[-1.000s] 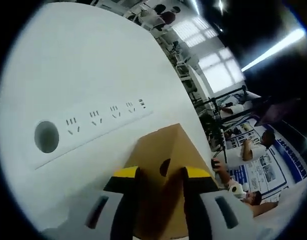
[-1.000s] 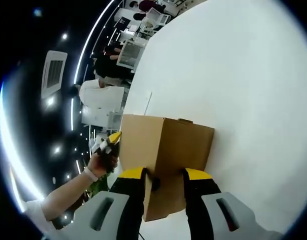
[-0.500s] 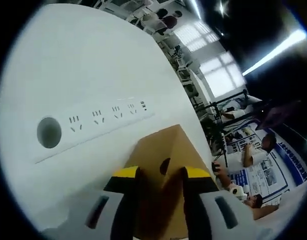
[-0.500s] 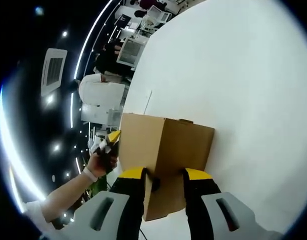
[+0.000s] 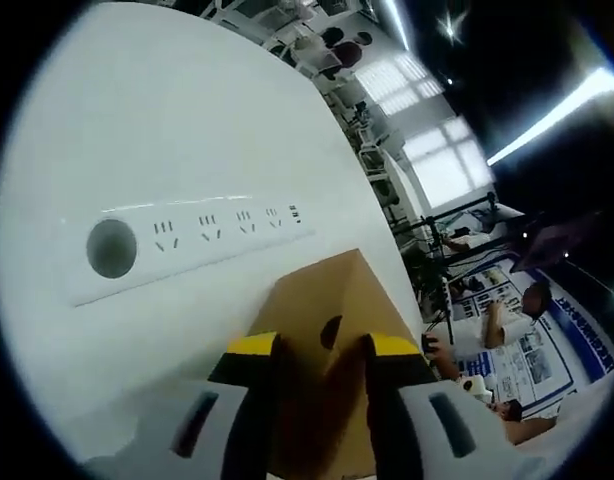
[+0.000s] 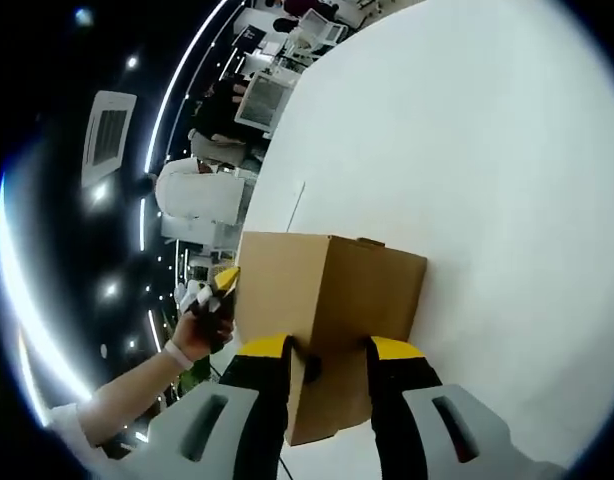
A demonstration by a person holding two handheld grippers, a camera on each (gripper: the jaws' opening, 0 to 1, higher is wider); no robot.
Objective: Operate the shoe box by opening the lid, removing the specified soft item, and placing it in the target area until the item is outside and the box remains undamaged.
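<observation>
Two hand-held grippers, one closed brown cardboard shoe box (image 6: 332,320) on my white desk (image 6: 487,150). Left hand-held gripper (image 5: 322,352) and right hand-held gripper (image 6: 327,352) each straddle an opposite box end; I cannot tell whether they pinch. Lid shut.

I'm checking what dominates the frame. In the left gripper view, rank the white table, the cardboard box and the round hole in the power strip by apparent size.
1. White table
2. Cardboard box, enlarged by nearness to the camera
3. Round hole in the power strip
</observation>
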